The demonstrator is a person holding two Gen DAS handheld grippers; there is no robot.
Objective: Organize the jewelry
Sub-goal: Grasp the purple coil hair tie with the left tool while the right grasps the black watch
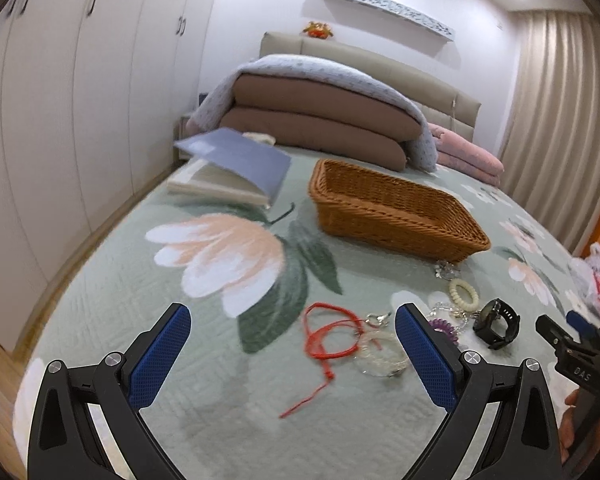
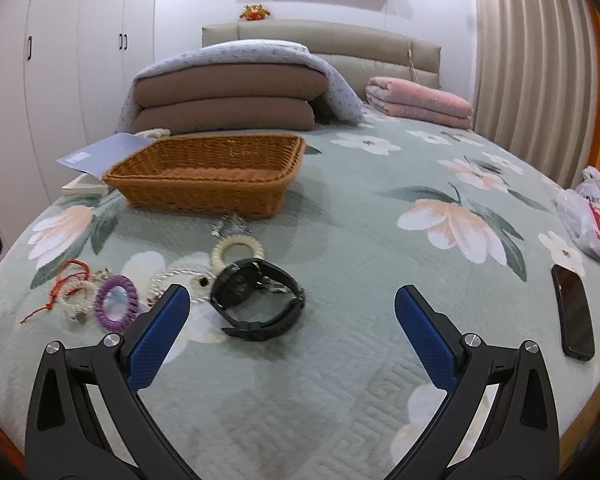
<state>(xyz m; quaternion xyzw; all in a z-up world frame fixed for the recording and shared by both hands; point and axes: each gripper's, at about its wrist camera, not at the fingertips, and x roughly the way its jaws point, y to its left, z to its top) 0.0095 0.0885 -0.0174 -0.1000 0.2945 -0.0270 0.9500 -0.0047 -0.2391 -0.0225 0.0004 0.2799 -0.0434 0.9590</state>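
Jewelry lies on the floral bedspread in front of an empty wicker basket (image 1: 396, 208) (image 2: 204, 168). A red cord bracelet (image 1: 328, 340) (image 2: 66, 280) and a clear bead bracelet (image 1: 380, 354) lie between the fingers of my open left gripper (image 1: 292, 320). A black watch (image 2: 256, 304) (image 1: 496, 322), a cream bead bracelet (image 2: 236, 250) (image 1: 464, 292) and a purple coil band (image 2: 116, 306) lie just ahead and left of my open, empty right gripper (image 2: 292, 300). A silver piece (image 2: 230, 226) lies by the basket's front wall.
A book (image 1: 232, 172) lies left of the basket. Folded quilts (image 2: 228, 96) and a pink blanket (image 2: 420, 102) are stacked at the headboard. A black phone (image 2: 574, 316) and a plastic bag (image 2: 594, 216) lie at the bed's right edge. Wardrobes stand on the left.
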